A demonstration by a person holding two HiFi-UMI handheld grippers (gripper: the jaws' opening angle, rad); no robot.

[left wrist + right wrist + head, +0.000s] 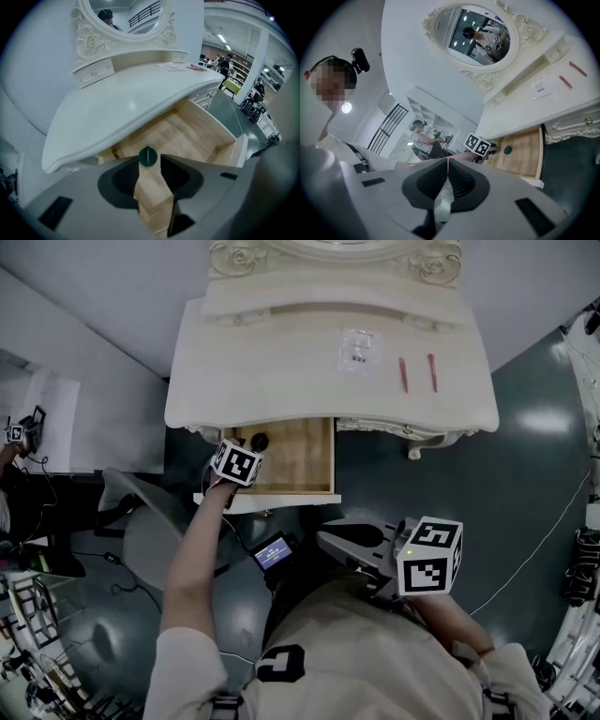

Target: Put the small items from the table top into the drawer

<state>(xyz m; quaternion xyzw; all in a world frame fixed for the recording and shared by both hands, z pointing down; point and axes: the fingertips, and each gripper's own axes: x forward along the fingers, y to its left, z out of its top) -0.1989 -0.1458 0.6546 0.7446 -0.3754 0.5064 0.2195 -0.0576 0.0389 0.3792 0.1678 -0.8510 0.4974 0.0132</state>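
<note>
The white dressing table [281, 381] has its wooden drawer [300, 460] pulled out. A dark green round item [148, 157] lies on the drawer floor [187, 136], also visible as a dark round item [260, 441] from above. My left gripper [246, 454] hovers over the drawer's left end, pointing steeply down, jaws open around nothing [150, 161]. On the table top lie a clear bag of small parts [358, 350] and two red sticks [403, 374] [432, 372]. My right gripper [328, 540] is held low in front of the drawer, shut and empty [447, 159].
An oval mirror [476, 35] in a carved frame backs the table. Carved small drawers [581, 124] sit right of the open one. A device with a blue screen [273, 552] hangs at my waist. A grey chair [141, 521] is at the left, a cable [544, 540] on the floor.
</note>
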